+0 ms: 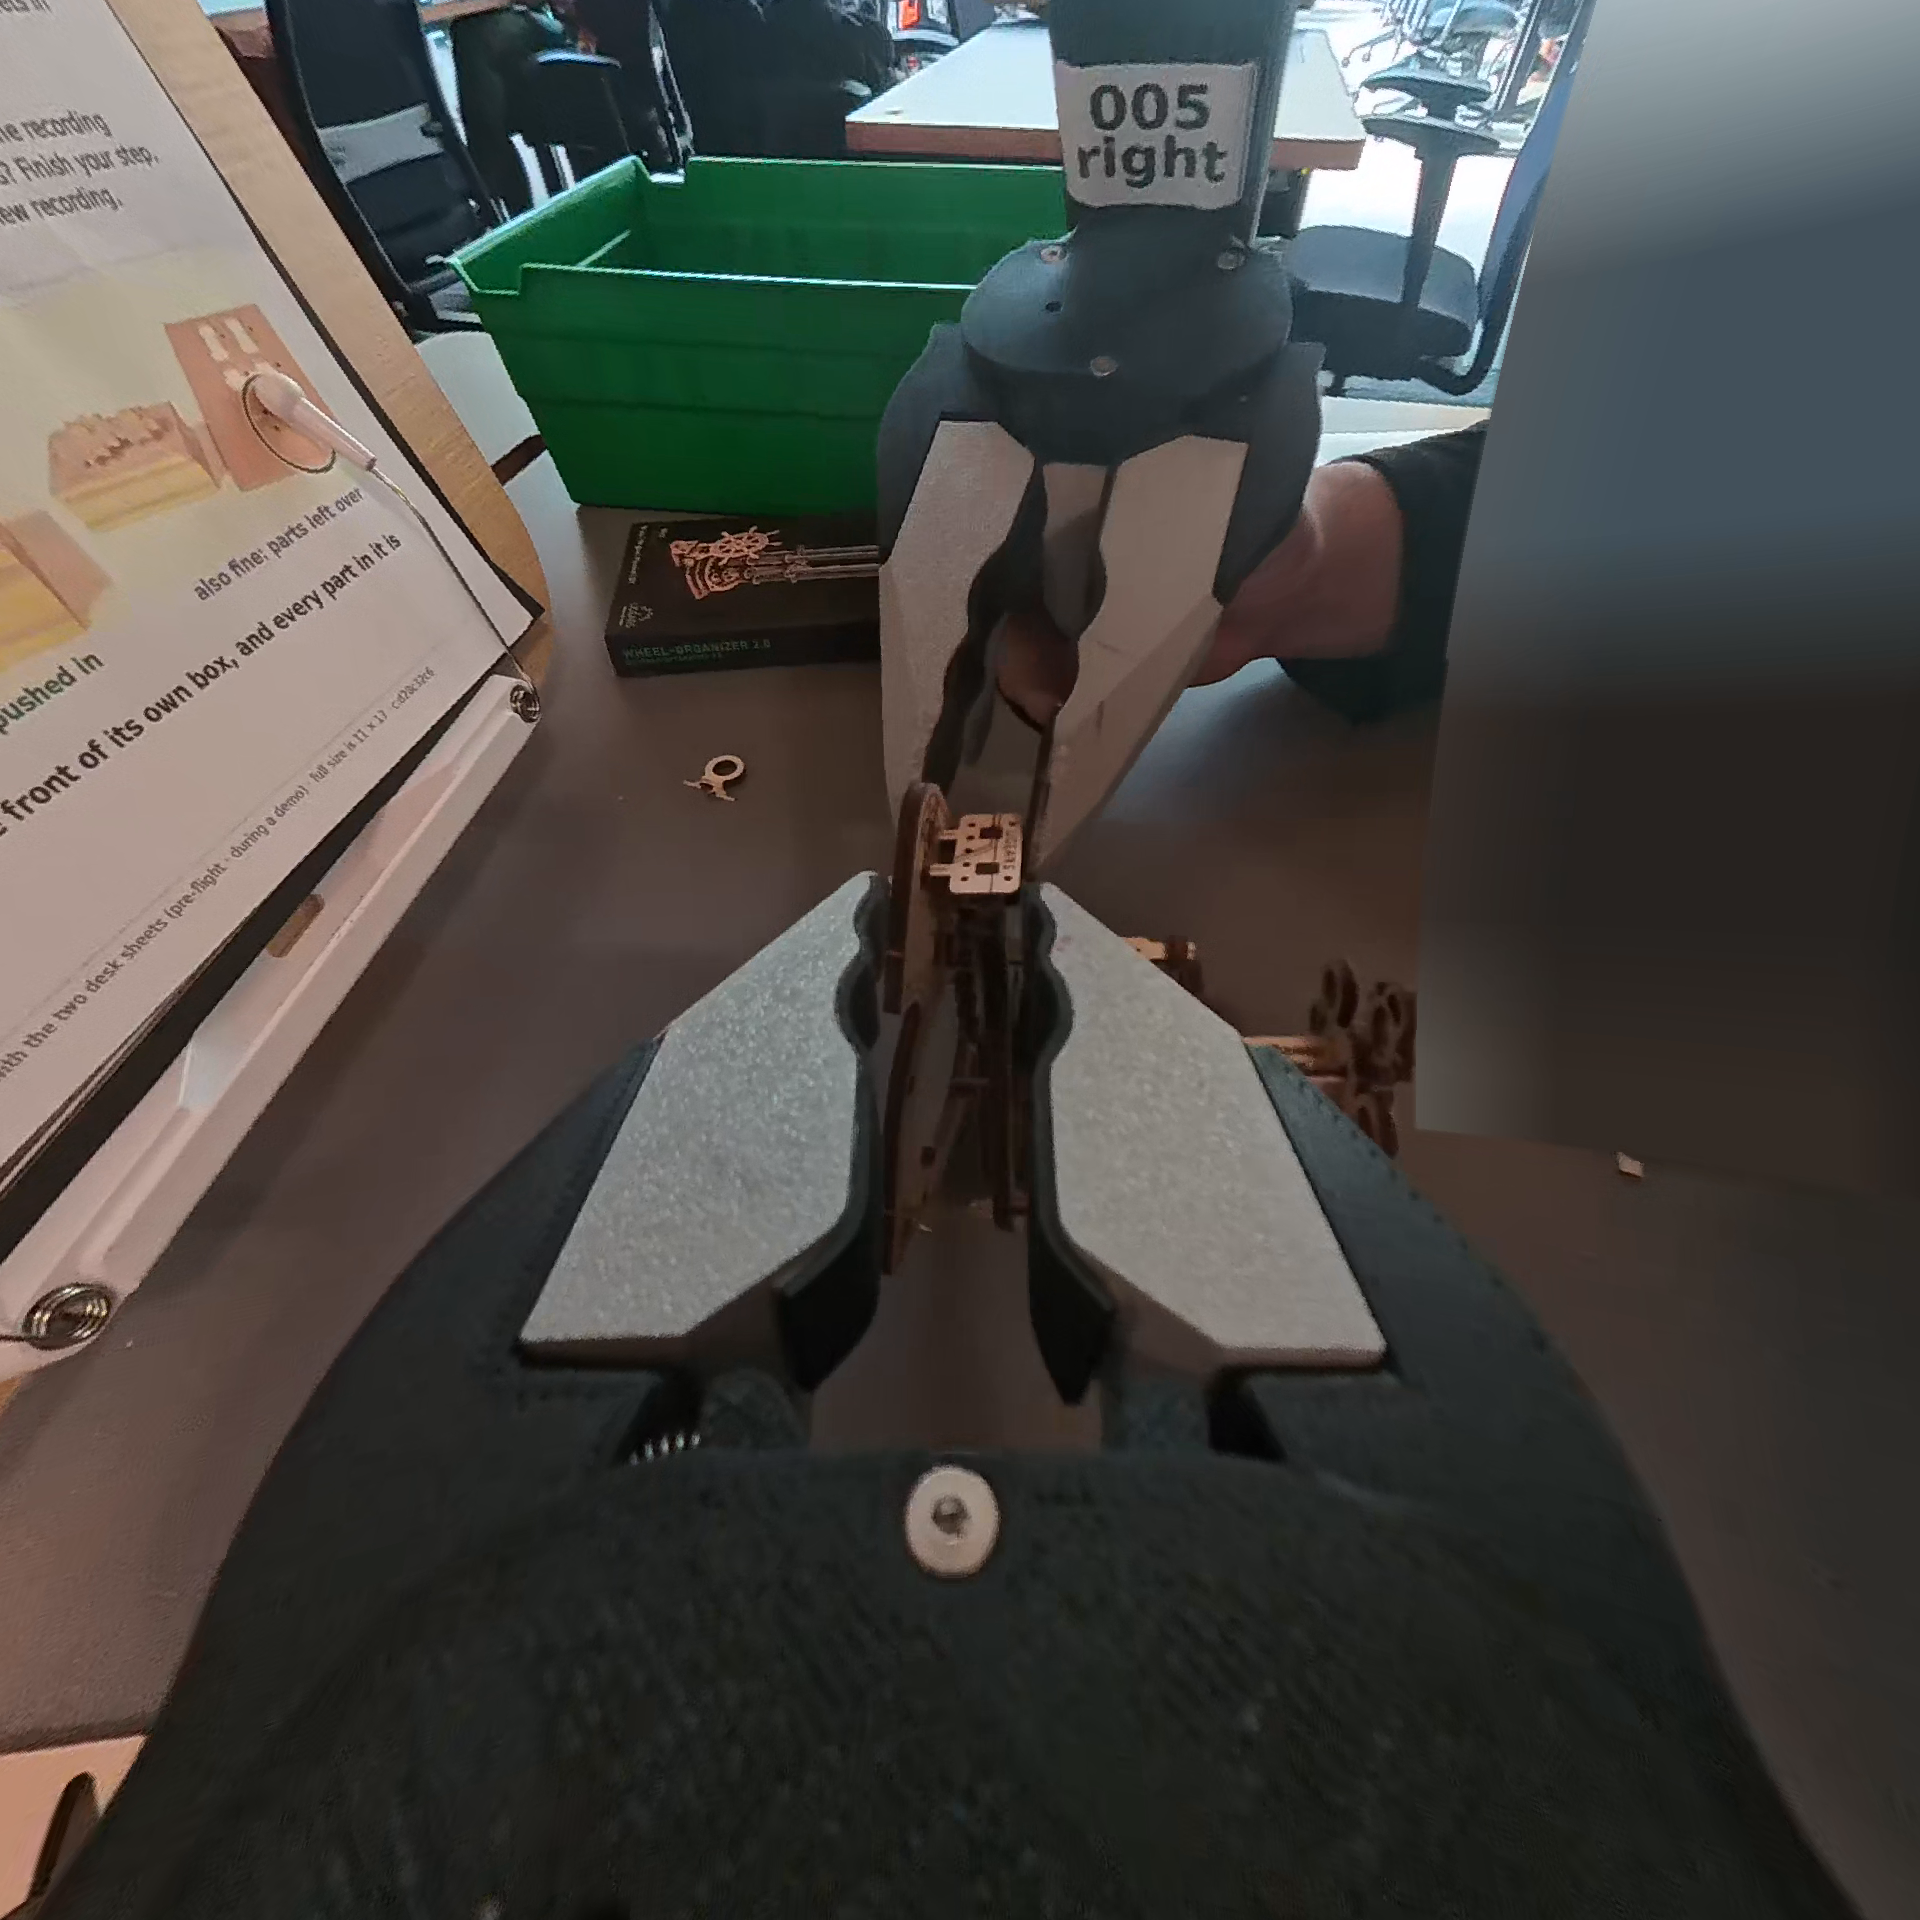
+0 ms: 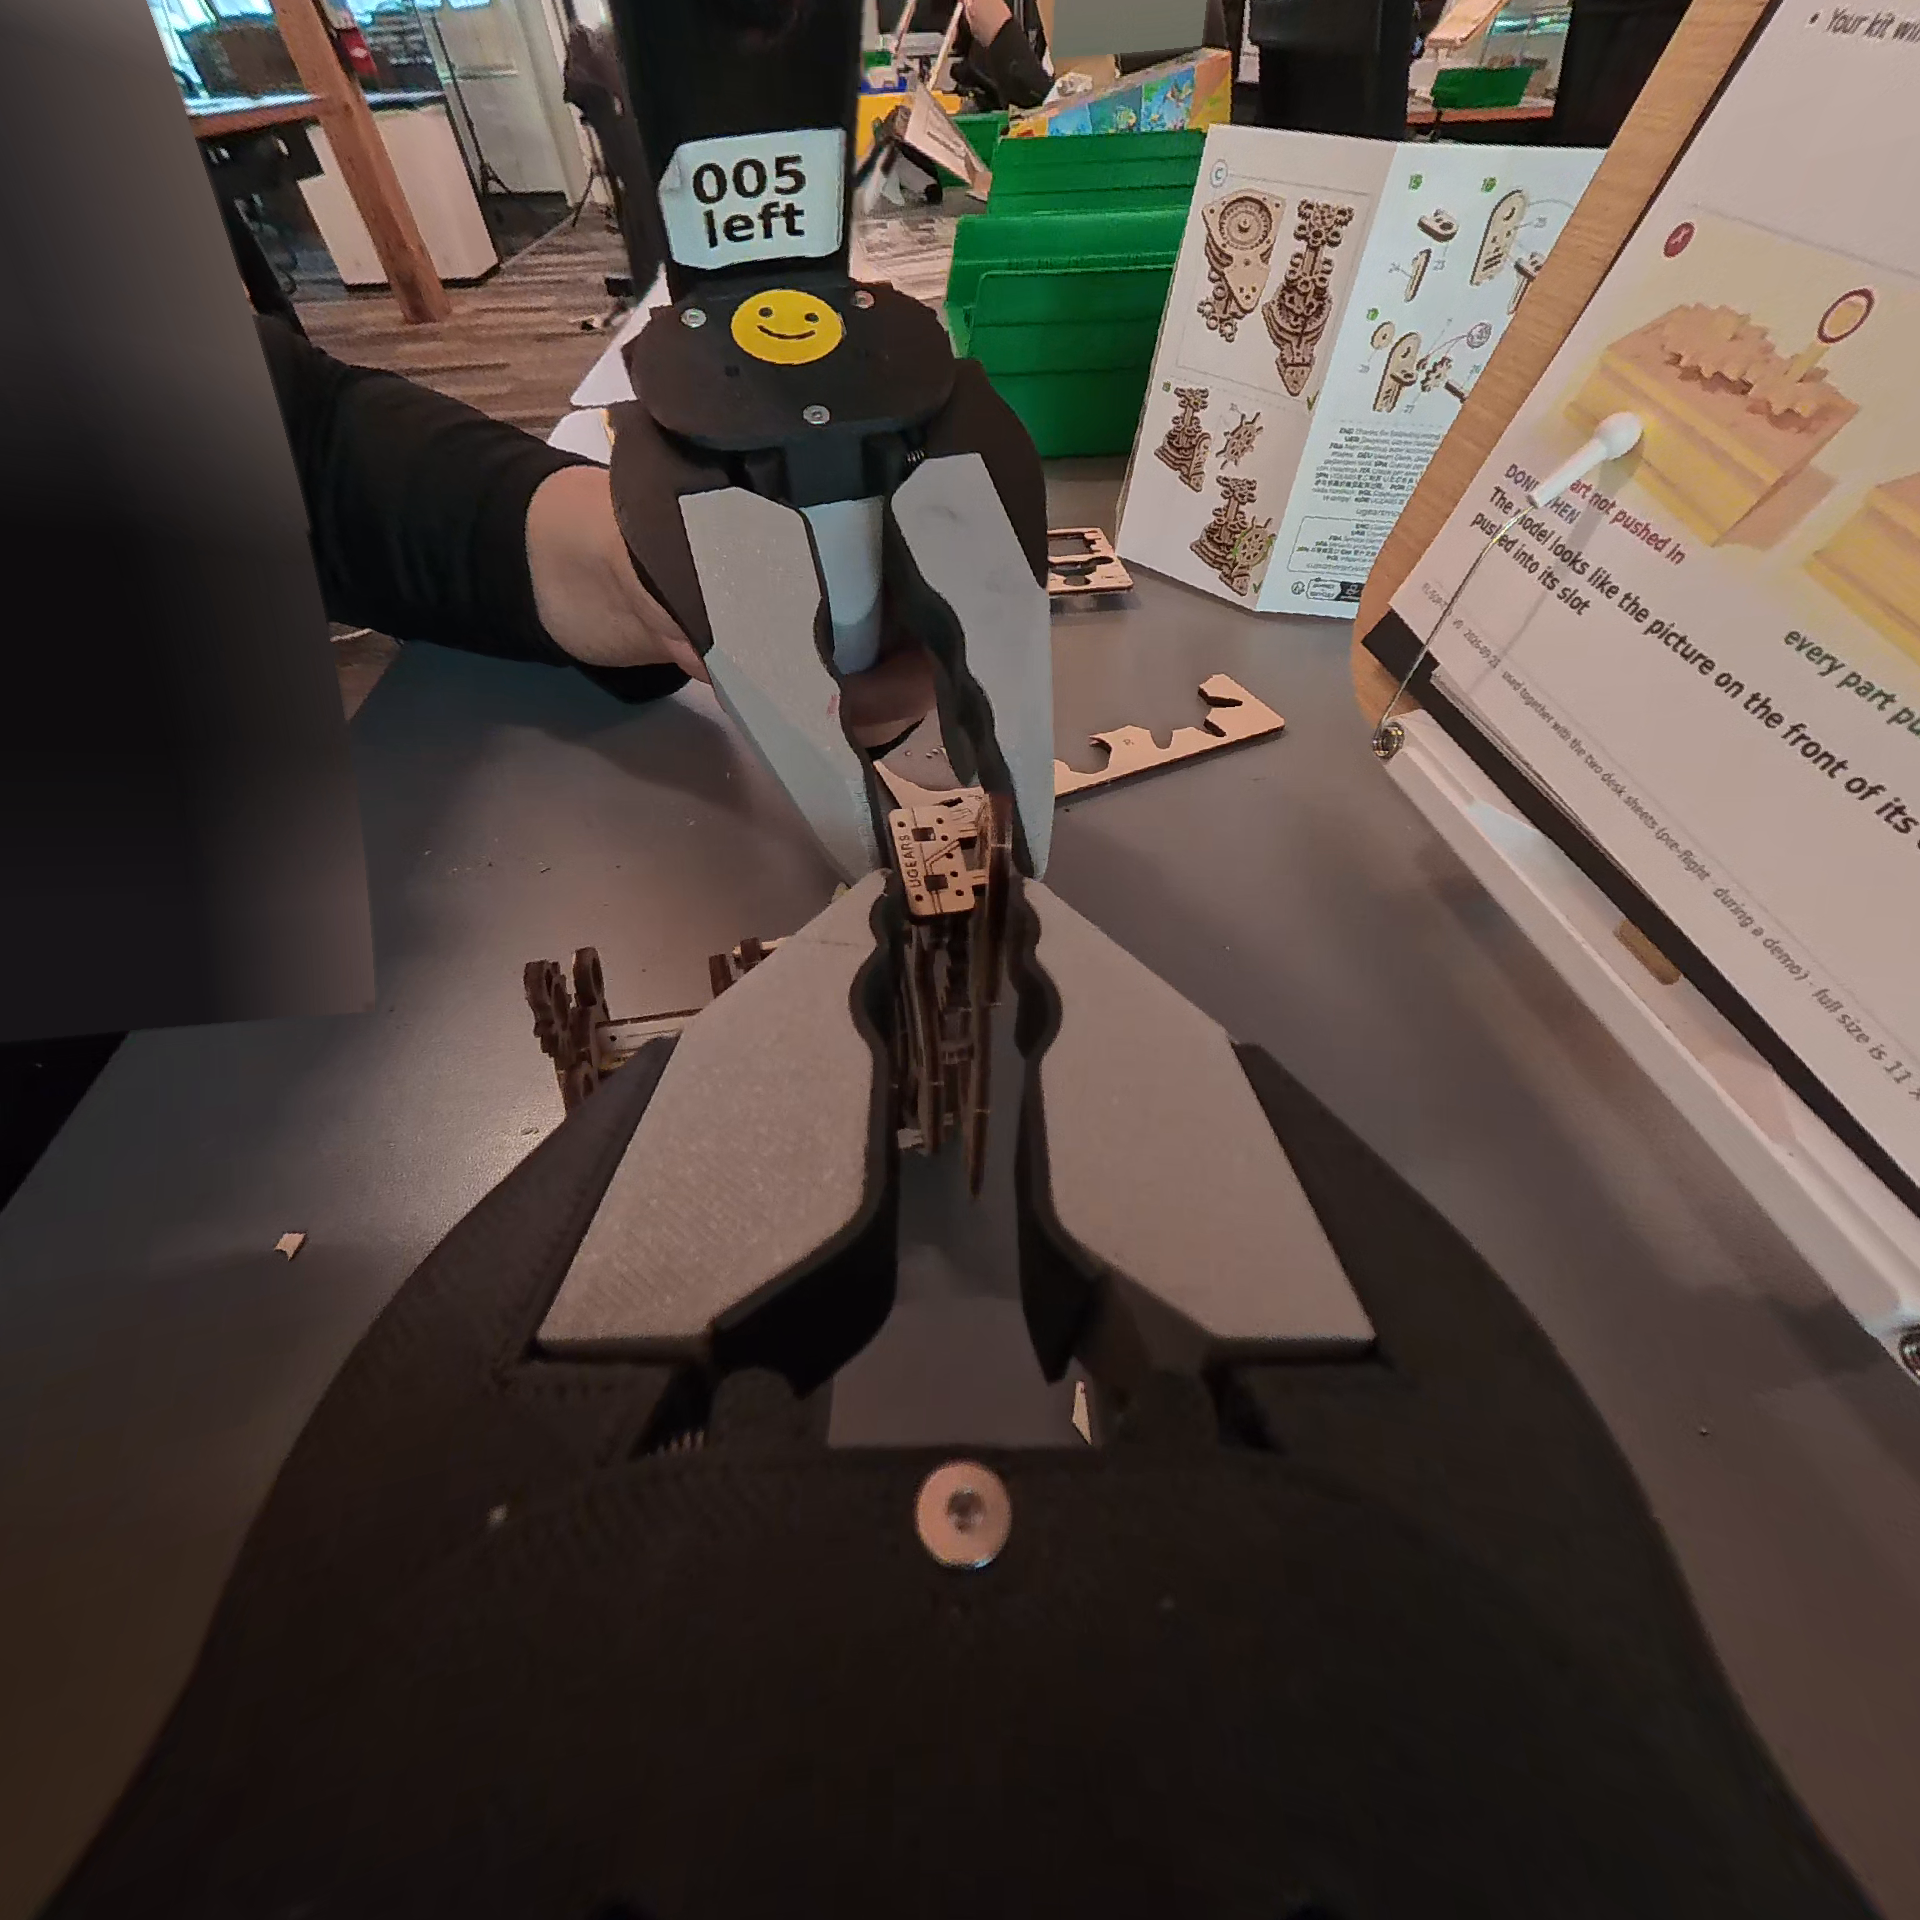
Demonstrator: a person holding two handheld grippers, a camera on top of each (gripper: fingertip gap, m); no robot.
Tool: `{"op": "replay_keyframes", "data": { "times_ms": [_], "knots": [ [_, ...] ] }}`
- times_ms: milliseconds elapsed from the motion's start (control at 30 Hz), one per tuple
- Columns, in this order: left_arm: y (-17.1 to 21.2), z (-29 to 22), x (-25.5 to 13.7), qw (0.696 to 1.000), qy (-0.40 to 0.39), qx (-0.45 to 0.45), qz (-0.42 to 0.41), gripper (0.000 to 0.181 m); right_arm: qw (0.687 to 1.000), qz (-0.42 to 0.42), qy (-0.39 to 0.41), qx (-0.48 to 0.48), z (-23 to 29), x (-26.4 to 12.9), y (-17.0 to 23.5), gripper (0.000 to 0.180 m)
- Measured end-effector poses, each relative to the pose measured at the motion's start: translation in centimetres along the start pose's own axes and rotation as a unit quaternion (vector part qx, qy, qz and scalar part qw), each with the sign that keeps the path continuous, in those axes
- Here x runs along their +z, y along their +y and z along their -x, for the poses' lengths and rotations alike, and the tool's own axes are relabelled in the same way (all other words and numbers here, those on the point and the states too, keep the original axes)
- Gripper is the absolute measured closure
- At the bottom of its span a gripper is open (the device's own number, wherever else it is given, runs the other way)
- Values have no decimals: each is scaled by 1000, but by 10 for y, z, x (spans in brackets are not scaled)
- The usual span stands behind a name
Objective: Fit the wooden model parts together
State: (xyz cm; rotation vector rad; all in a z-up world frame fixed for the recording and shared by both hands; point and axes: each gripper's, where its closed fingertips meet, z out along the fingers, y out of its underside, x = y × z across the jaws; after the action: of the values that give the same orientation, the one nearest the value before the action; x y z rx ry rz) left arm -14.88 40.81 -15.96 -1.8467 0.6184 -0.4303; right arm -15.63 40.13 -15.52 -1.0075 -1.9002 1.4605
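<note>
The left gripper (image 1: pixel 961 894), with grey pads on a black body, is pressed onto a brown laser-cut wooden model assembly (image 1: pixel 935 1029) held upright between its fingers just above the dark grey desk (image 1: pixel 623 935). The right gripper (image 2: pixel 945 914) faces it from the opposite side and pinches the same assembly (image 2: pixel 945 997), so the two sets of fingertips nearly meet around a small pale slotted wooden plate (image 1: pixel 982 852) at the top of the model. In each view the opposing gripper stands directly in the way, hiding the desk behind the model. A second dark wooden gear-like sub-assembly (image 2: pixel 571 1008) lies on the desk just beside the right gripper. A tiny ring-shaped wooden piece (image 1: pixel 719 774) lies alone on the desk, well apart from the model. Farther back sit a black flat kit box (image 1: pixel 727 603) and a green plastic bin (image 1: pixel 727 312). A pale punched-out wooden sheet offcut (image 2: pixel 1174 732) lies behind the left gripper, near a folded white instruction leaflet (image 2: pixel 1299 364) standing upright. A white instruction sheet clipped on a wooden board stand (image 2: pixel 1714 571) leans at the desk's edge, close beside the working area.
</note>
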Motion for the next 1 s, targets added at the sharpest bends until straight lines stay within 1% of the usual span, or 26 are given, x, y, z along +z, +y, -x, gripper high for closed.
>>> {"op": "replay_keyframes", "data": {
  "times_ms": [67,200,300,533,600,700,800,933,1000],
  "knots": [
    [0,1,0,1000,-16,15,4,158,1000,1,2,0,-1,0,1,164],
    [2,3,0,993,-74,88,29,161,1000,6,4,-3,0,1,2,164],
    [3,2,-1,989,-88,113,47,163,1000,13,0,-7,1,1,3,163],
    [2,-1,-2,987,-87,126,39,164,998,36,14,-41,5,1,3,164],
    [3,-2,-2,990,-78,114,37,167,998,43,12,-40,6,1,3,167],
    [2,-1,-2,992,-72,99,33,167,999,36,7,-30,4,1,2,167],
    [2,2,-1,992,-72,100,28,166,998,33,25,-57,1,2,1,166],
    [1,6,0,991,-83,102,21,166,999,15,31,-29,-3,1,0,166],
    [1,6,0,989,-89,115,24,166,998,23,43,-40,-5,1,2,154]
  ]
}}
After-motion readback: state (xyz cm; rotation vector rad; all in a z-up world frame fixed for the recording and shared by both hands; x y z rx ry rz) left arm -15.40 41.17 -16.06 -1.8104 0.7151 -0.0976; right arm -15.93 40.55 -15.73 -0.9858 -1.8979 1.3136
